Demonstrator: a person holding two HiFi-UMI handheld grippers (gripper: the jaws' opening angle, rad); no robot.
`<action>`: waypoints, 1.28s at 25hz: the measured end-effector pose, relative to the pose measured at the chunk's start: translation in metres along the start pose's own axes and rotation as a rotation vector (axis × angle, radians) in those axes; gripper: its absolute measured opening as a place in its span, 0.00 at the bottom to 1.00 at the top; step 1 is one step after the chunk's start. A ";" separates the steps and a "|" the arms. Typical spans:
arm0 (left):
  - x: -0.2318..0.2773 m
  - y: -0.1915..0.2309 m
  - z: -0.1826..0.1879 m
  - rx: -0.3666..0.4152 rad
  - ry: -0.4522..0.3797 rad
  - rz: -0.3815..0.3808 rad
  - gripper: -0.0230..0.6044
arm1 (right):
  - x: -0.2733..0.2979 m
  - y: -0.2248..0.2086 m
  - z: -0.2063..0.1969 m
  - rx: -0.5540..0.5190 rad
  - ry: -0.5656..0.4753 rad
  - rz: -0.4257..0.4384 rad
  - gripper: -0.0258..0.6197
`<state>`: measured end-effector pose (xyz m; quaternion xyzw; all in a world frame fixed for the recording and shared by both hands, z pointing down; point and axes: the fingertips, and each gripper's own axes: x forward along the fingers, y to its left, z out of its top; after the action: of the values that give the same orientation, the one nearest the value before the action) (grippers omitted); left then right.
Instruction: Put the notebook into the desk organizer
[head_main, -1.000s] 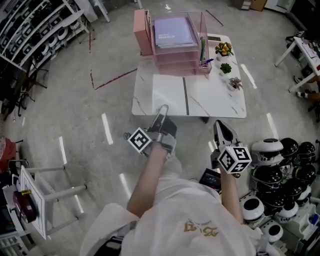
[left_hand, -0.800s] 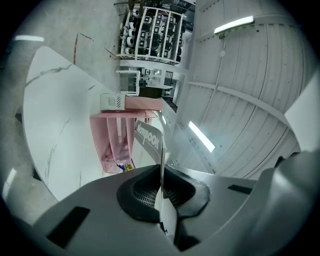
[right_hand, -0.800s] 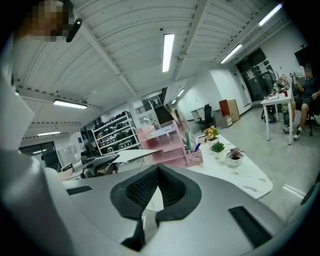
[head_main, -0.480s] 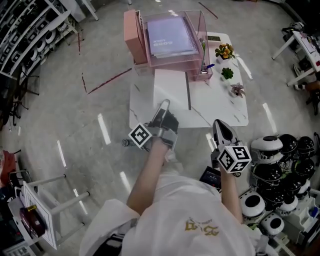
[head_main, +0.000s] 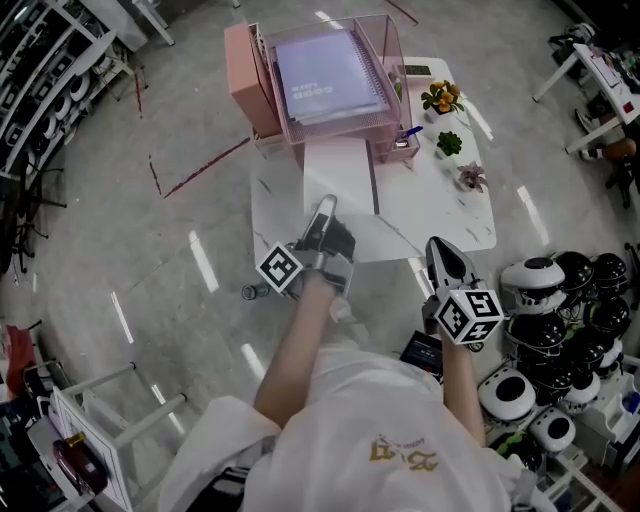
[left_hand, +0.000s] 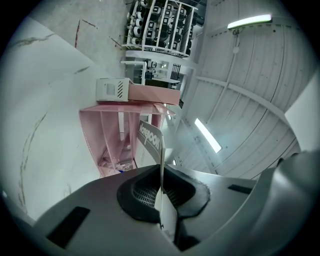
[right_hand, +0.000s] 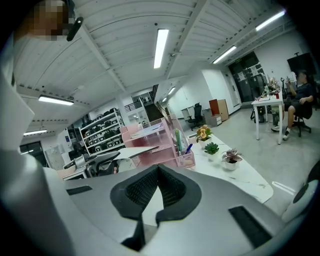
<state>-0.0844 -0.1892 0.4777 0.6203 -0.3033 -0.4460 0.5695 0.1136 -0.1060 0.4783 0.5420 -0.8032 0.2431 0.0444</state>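
Head view: the left gripper (head_main: 325, 212) reaches out over the near edge of the white marble-pattern table (head_main: 440, 205), arm stretched forward.
Left claw: all but closed, its pads pinching the near short edge of the thin white notebook with a dark spine (head_main: 340, 175). The left gripper view shows the cover edge-on between the jaws.
Notebook's axis: the long side runs straight away from the person toward the pink tiered desk organizer (head_main: 245, 70), with the spine along its right side.
Notebook's place: held flat above the tabletop, far short edge at the organizer's front by the lower tiers. Whether it is inside, I can't tell.
Top tray: a purple spiral notebook (head_main: 325, 72) lies flat.
Right claw: the right gripper (head_main: 440, 250) hangs off the table's near edge, jaws together, nothing between them.
Table's right side: three small potted plants (head_main: 450, 143) in a row.
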 end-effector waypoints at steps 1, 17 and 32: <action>0.001 0.004 0.002 -0.005 0.002 0.005 0.08 | 0.002 0.000 -0.001 0.001 0.002 -0.005 0.06; 0.008 0.038 0.031 -0.058 0.002 0.050 0.08 | 0.033 0.021 0.002 -0.009 -0.017 -0.032 0.06; 0.031 0.059 0.039 -0.062 -0.038 0.076 0.08 | 0.080 0.005 0.013 -0.001 -0.004 0.029 0.06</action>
<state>-0.0989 -0.2439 0.5302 0.5816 -0.3235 -0.4449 0.5994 0.0791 -0.1780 0.4914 0.5308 -0.8111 0.2423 0.0397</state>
